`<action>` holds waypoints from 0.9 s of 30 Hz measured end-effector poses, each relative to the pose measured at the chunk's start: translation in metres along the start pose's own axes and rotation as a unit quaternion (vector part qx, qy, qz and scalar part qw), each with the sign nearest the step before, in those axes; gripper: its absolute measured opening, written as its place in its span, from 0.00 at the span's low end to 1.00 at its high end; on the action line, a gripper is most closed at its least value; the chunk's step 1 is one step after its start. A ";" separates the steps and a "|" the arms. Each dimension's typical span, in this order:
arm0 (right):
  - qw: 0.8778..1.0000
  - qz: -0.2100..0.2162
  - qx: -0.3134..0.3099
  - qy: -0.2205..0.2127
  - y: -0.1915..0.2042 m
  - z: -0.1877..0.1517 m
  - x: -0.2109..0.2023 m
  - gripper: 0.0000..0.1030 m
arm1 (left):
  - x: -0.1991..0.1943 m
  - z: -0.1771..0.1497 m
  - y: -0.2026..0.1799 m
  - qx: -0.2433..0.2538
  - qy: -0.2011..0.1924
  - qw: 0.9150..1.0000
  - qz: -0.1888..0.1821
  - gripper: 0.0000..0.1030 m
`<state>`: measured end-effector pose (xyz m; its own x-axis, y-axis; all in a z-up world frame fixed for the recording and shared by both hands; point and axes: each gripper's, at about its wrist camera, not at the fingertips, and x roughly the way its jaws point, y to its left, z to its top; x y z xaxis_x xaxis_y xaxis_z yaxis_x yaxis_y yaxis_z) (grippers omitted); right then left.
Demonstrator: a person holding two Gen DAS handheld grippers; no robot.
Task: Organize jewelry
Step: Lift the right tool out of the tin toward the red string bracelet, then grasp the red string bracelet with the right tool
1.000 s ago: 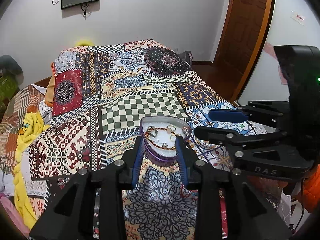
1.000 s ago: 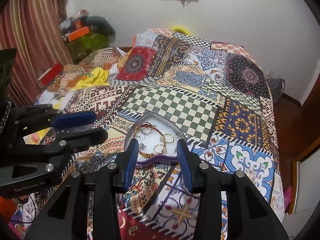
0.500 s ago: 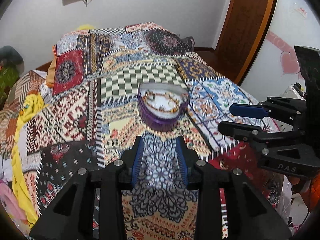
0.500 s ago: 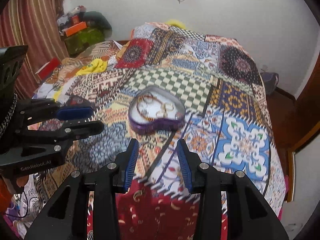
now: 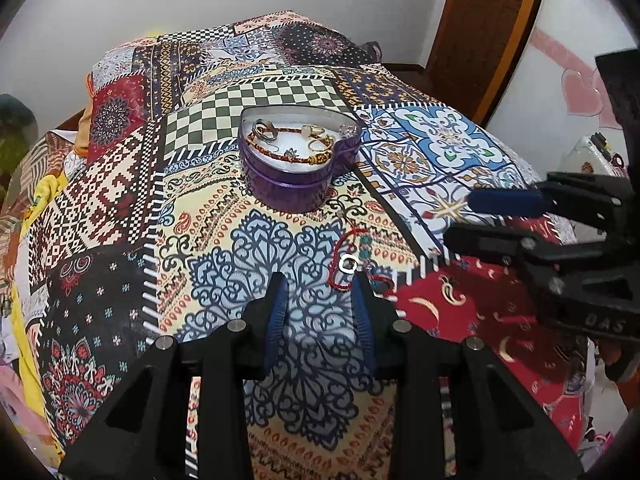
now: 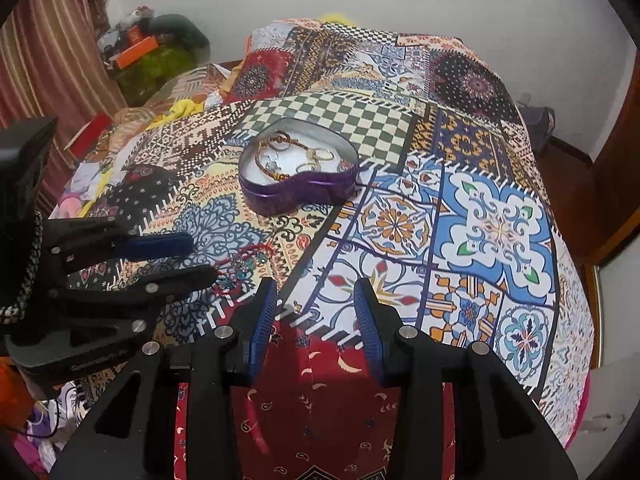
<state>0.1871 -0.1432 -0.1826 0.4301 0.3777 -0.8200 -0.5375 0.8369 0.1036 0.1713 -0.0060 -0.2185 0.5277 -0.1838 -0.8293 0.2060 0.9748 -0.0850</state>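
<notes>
- Whereas a second ago our left gripper (image 5: 318,280) framed the purple heart-shaped box (image 5: 298,160), it has since sunk and tilted down, and the box now lies well beyond its fingertips.
- Our right gripper (image 6: 315,286) has dropped likewise.
- Both keep their jaws partly apart, unchanged, and we hold nothing in either.
- Just beside the left gripper's right finger (image 5: 366,308) a red beaded bracelet (image 5: 352,258) and a small silver ring (image 5: 348,264) lie on the patchwork bedspread (image 5: 120,200).
- The open box holds rings and a gold-and-red bracelet (image 5: 292,148).
</notes>
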 end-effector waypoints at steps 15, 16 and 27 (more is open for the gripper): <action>1.000 0.012 0.014 0.012 -0.007 -0.003 0.008 0.35 | 0.016 0.012 -0.018 0.030 -0.002 0.999 -0.020 0.14; 1.000 0.013 0.014 0.012 -0.007 -0.004 0.008 0.35 | 0.017 0.013 -0.017 0.028 -0.002 0.999 -0.023 0.13; 1.000 0.012 0.014 0.010 -0.006 -0.002 0.009 0.35 | 0.016 0.010 -0.007 -0.001 -0.005 0.999 -0.043 0.07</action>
<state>0.1928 -0.1454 -0.1922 0.4024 0.3906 -0.8280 -0.5265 0.8386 0.1397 0.1870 -0.0175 -0.2258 0.5158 -0.2689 -0.8134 0.2496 0.9554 -0.1576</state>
